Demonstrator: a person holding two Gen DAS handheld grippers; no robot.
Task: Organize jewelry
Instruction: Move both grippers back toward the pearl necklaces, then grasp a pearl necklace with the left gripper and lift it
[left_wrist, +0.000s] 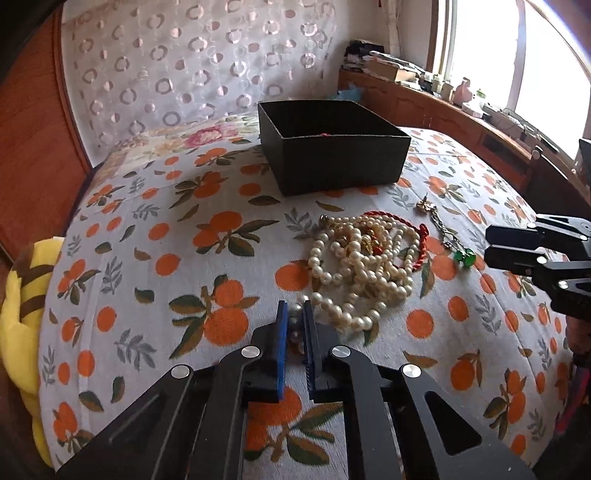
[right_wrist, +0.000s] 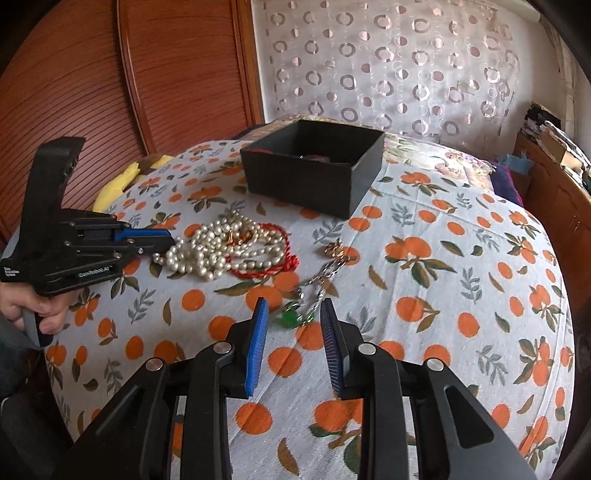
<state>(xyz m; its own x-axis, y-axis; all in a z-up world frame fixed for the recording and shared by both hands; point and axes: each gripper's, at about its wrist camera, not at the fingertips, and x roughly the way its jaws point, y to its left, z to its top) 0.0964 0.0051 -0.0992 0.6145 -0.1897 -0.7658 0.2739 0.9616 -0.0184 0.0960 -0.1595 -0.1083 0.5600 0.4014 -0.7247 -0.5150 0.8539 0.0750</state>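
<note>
Right wrist view: black box (right_wrist: 314, 173) holds red cord (right_wrist: 271, 150), partly hidden.

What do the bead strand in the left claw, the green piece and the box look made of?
Pearl strand: glossy cream beads, pearl or imitation; the sheen cannot settle which.
Green pendant: translucent, glass or stone-like, on a silvery metal-looking chain.
Black box: matte, sharp-edged, probably covered cardboard.
Left claw pinches the strand's end.

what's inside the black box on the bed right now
In the right wrist view, the black box shows a bit of red cord and some dark red items along its far inner wall. The near wall hides the rest of its floor.
</note>
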